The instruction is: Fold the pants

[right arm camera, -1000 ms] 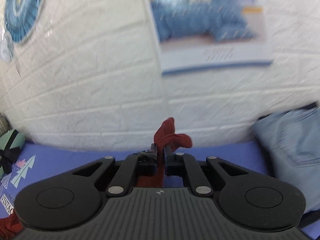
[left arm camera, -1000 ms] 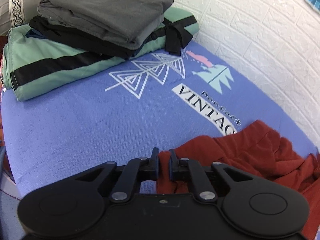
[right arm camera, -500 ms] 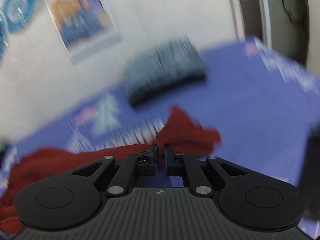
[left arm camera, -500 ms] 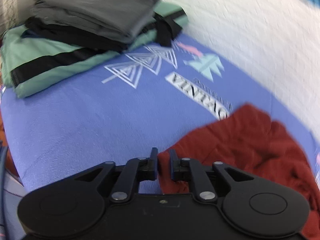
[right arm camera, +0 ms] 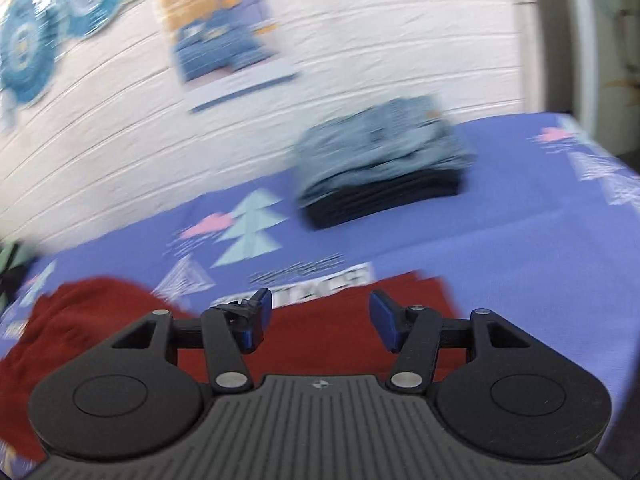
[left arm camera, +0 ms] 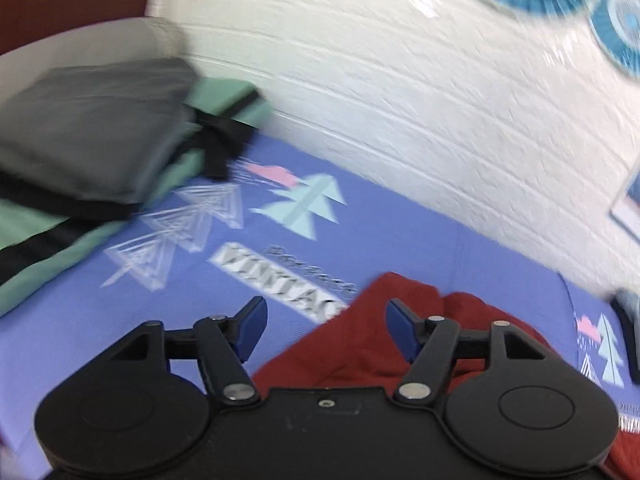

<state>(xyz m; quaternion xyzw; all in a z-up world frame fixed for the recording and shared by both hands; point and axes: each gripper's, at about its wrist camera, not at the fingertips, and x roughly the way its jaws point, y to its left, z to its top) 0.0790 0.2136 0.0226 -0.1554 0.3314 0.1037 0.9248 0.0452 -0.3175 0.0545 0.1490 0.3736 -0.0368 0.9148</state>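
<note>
Both grippers have let go of the red pants (right arm camera: 328,332): the left gripper (left arm camera: 324,328) and right gripper (right arm camera: 316,320) now hover with jaws spread wide and empty, just above the crumpled pants lying on the blue bedsheet (left arm camera: 120,320).

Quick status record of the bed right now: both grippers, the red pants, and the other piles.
left gripper: open, holding nothing
right gripper: open, holding nothing
red pants: lying loose on the blue bedsheet, rumpled at one end, flatter at the other
gray, black and green pile: folded, far left by the wall
denim and dark pile: folded, beyond the pants near the wall
image quality: motion blur in both views
</note>
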